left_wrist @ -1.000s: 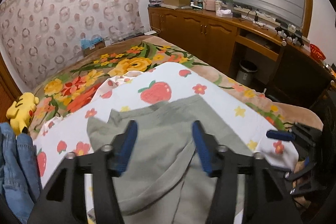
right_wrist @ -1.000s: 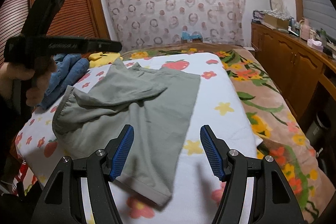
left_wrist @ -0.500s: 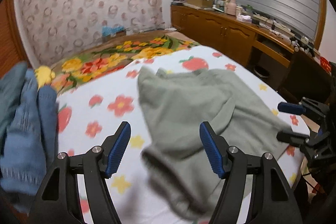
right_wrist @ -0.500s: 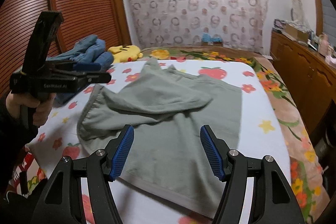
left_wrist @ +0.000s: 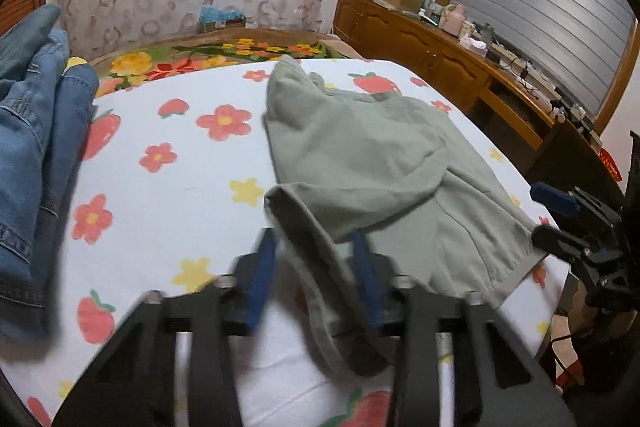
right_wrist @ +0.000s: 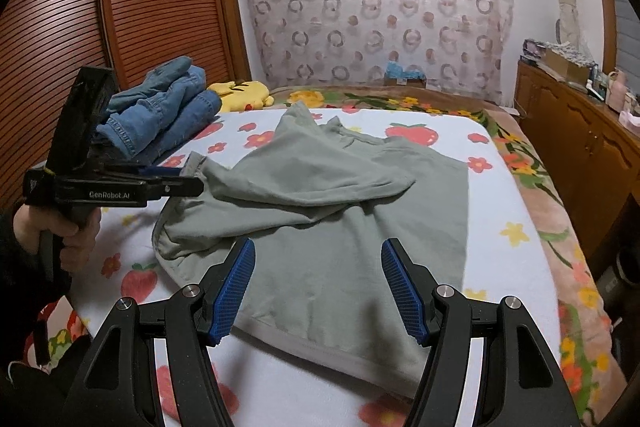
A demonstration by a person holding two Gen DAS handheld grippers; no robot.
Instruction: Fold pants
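Grey-green pants (right_wrist: 328, 211) lie rumpled on the white fruit-and-flower sheet (right_wrist: 512, 211), one part folded over the rest. My left gripper (left_wrist: 314, 267) is blurred; its blue jaws stand on either side of the pants' raised hem (left_wrist: 304, 227) with a gap still showing. From the right wrist view the left gripper (right_wrist: 188, 183) sits at the pants' left edge. My right gripper (right_wrist: 318, 287) is open and empty, above the pants' near hem. It also shows at the bed's right edge in the left wrist view (left_wrist: 560, 219).
A pile of blue jeans (right_wrist: 160, 115) lies at the bed's left side, also seen in the left wrist view (left_wrist: 32, 131). A yellow plush toy (right_wrist: 240, 93) sits behind it. A wooden cabinet (right_wrist: 580, 147) runs along the right wall.
My left gripper has dropped to the pants' left hem and its jaws have narrowed around the cloth. My right gripper has stayed open near the front hem.
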